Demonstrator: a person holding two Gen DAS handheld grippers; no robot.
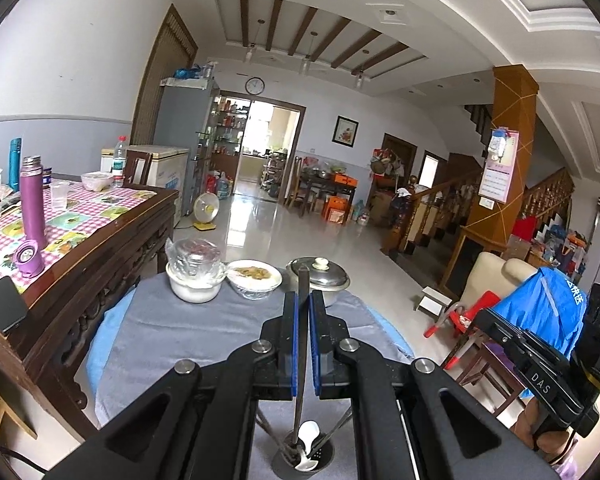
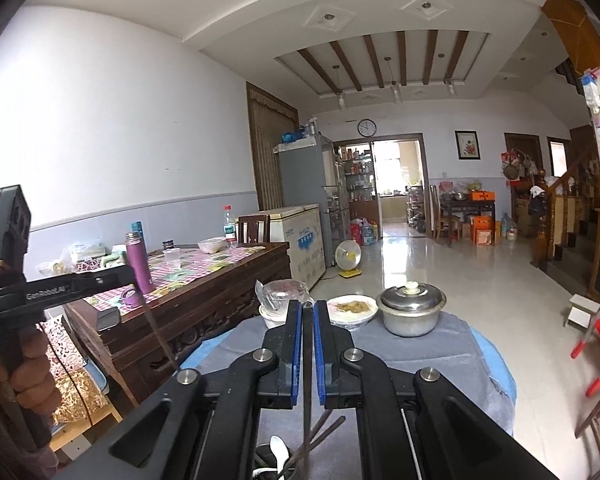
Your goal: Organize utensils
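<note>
My left gripper (image 1: 303,300) is shut on a dark chopstick (image 1: 302,344) that runs down between the blue pads into a dark utensil cup (image 1: 304,458) holding a white spoon (image 1: 306,438) and other sticks. My right gripper (image 2: 307,308) is shut on another dark chopstick (image 2: 307,380), its lower end near the same cup (image 2: 272,460) at the bottom edge, where the white spoon (image 2: 277,450) and further sticks show. Both grippers hover above a round table with a grey cloth (image 1: 180,332). The other gripper's body shows at the edge of each view.
At the table's far edge stand a plastic-wrapped white bowl (image 1: 196,276), a plate of food (image 1: 254,278) and a lidded steel pot (image 1: 318,276). A wooden table with a checked cloth (image 1: 80,216), a purple flask (image 1: 32,200) and a phone stands to the left. Chairs are to the right.
</note>
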